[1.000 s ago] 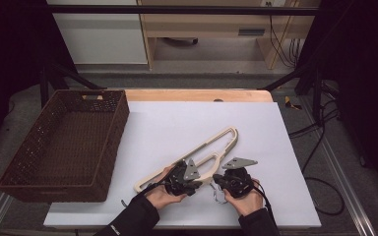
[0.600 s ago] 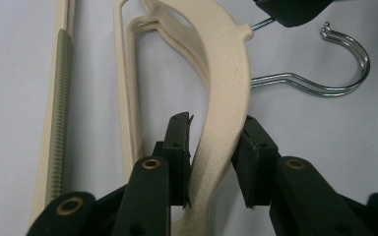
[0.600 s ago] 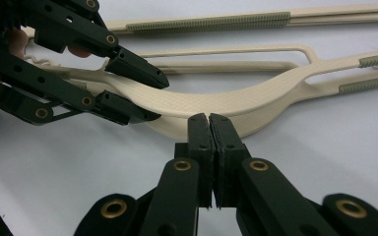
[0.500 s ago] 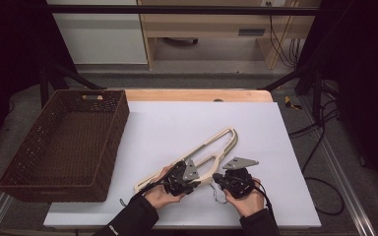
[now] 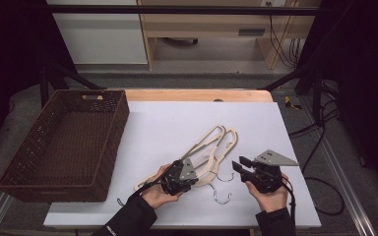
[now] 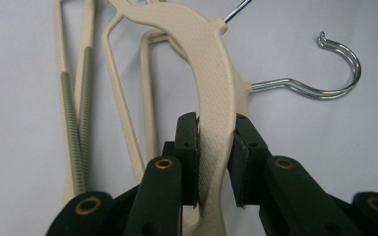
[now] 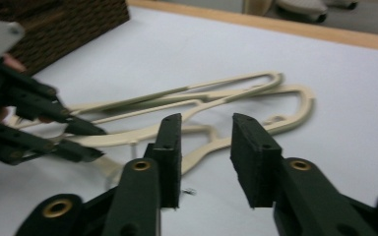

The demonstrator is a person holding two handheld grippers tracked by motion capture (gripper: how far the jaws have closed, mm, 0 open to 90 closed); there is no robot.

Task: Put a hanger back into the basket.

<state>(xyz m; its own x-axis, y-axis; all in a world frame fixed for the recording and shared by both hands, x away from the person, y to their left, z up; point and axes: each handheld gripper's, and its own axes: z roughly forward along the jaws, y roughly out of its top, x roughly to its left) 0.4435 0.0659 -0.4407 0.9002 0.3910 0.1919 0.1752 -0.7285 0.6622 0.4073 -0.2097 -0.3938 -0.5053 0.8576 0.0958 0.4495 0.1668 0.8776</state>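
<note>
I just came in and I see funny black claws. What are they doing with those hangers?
A person is holding a claw-like gripper in each hand at a white table. The left gripper is pinching the top one of the cream hangers, near its metal hook. The right gripper is open, holds nothing and sits off to the side of the hangers. A brown basket stands at the left with nothing in it that shows.

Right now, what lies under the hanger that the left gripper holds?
Under the gripped hanger lies a second beige hanger, then the white table. The left gripper covers the lower parts of both, so how they overlap there cannot be seen.
</note>
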